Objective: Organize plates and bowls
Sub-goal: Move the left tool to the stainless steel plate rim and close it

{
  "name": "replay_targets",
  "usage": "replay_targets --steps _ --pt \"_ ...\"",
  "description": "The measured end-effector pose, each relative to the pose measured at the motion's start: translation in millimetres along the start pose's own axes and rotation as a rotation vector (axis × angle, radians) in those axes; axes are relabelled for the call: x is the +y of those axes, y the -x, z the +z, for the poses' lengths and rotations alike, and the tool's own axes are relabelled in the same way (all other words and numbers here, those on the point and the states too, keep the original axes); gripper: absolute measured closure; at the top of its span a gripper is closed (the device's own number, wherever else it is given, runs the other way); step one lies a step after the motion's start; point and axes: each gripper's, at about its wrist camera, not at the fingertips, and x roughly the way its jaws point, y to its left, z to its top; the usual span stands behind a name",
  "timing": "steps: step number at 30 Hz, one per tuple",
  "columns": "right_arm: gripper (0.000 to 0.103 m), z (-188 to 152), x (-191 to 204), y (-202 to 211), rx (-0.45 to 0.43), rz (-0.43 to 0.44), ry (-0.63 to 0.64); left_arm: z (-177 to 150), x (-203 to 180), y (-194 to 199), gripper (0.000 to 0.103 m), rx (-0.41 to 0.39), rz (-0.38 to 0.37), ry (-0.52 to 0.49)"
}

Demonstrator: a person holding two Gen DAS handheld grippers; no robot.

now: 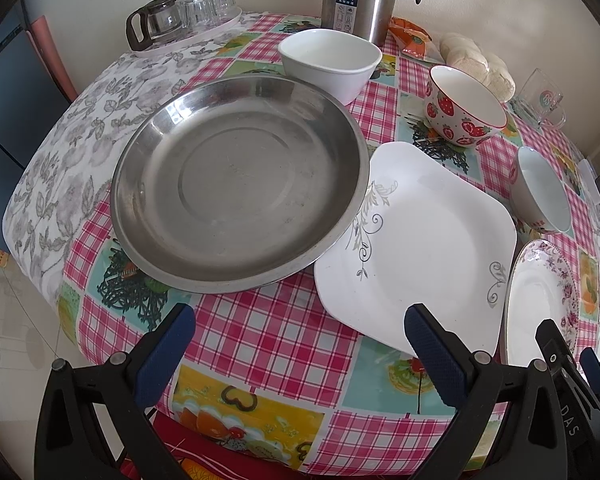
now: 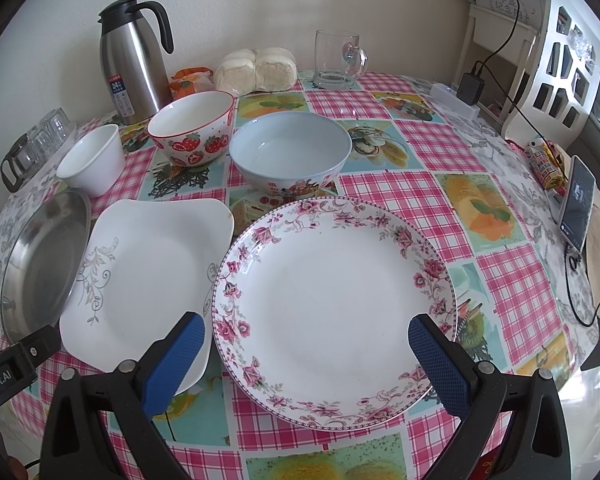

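Left gripper [image 1: 300,344] jaws apart, empty | right gripper [image 2: 306,354] likewise, over floral plate [image 2: 332,292] on table | glazed ceramic: likely rigid, slippery, breakable | grip near rim.

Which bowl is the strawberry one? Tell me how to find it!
Find the tall steel thermos jug by the wall. Right in front of it, three bowls stand in a row; take the middle one, between the small white bowl and the pale blue bowl. Only this strawberry bowl has red strawberries painted outside and a red rim.
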Motion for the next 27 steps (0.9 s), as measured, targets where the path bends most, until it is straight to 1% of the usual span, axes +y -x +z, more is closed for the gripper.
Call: replay_targets --steps 9,18,21,23,24,27 --pt "0.0 0 1 0 0.001 -0.001 0.001 1 -2 0 0.0 0.0 -0.004 0.006" --pt "0.0 -3 16 0 0.004 0.003 0.026 3 12 2 0.0 -0.007 0.003 0.05" --pt "0.0 -2 25 1 0.0 0.021 0.04 8 25 4 0.0 -0.03 0.044 0.103" --pt "0.0 -2 32 2 -0.007 0.042 0.055 12 39 6 0.0 -0.056 0.073 0.16" --pt "0.0 -3 37 3 -0.012 0.051 0.066 13 45 7 0.0 -0.068 0.079 0.187" --pt "0.0 -4 53 5 -0.029 0.079 0.104 17 67 11 0.0 -0.105 0.064 0.273"
